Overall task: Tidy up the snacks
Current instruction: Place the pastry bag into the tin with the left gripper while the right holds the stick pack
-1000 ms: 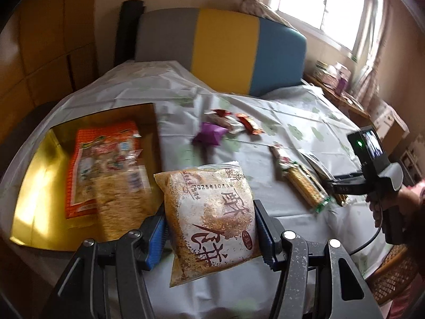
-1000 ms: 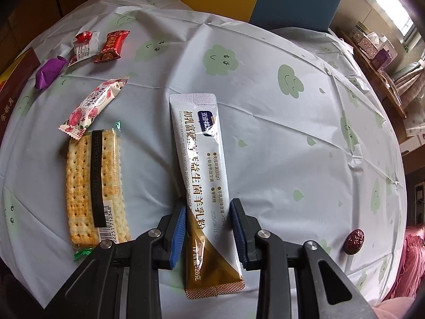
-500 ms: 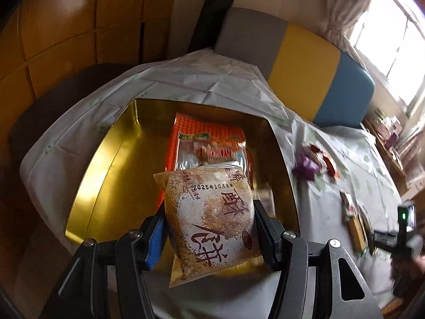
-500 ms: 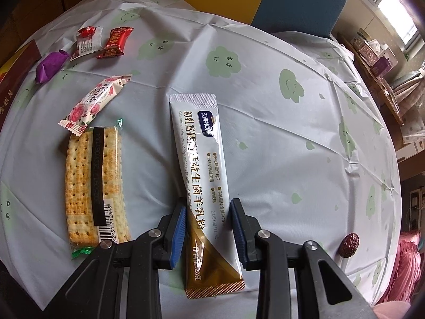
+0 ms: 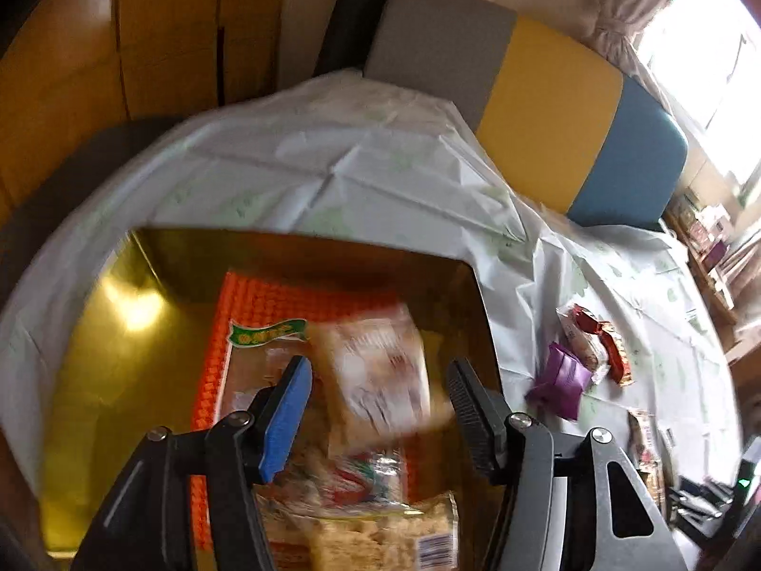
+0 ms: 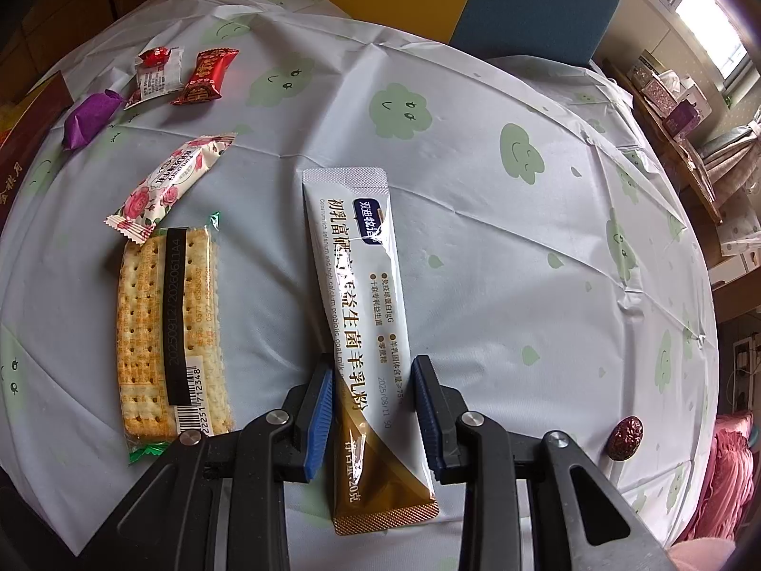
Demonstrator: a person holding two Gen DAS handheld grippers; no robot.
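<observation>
My left gripper (image 5: 378, 404) is open above the gold tray (image 5: 104, 361). The crumb snack bag (image 5: 375, 376) is blurred between and below the jaws, loose over the orange packet (image 5: 257, 314) in the tray. A cracker pack (image 5: 380, 540) lies at the tray's near end. My right gripper (image 6: 373, 416) is open, its jaws on either side of a long white and gold milk powder sachet (image 6: 366, 314) lying flat on the table; whether the pads touch it is unclear.
On the cloud-print tablecloth (image 6: 499, 247) lie a cracker packet (image 6: 171, 328), a rose-print bar (image 6: 169, 185), a purple candy (image 6: 90, 116), two red candies (image 6: 183, 76) and a red date (image 6: 627, 435). A grey, yellow and blue chair back (image 5: 523, 95) stands behind the table.
My left gripper swung left over the gold tray, then opened and let the crumb snack bag go into it. My right gripper has stayed around the sachet.
</observation>
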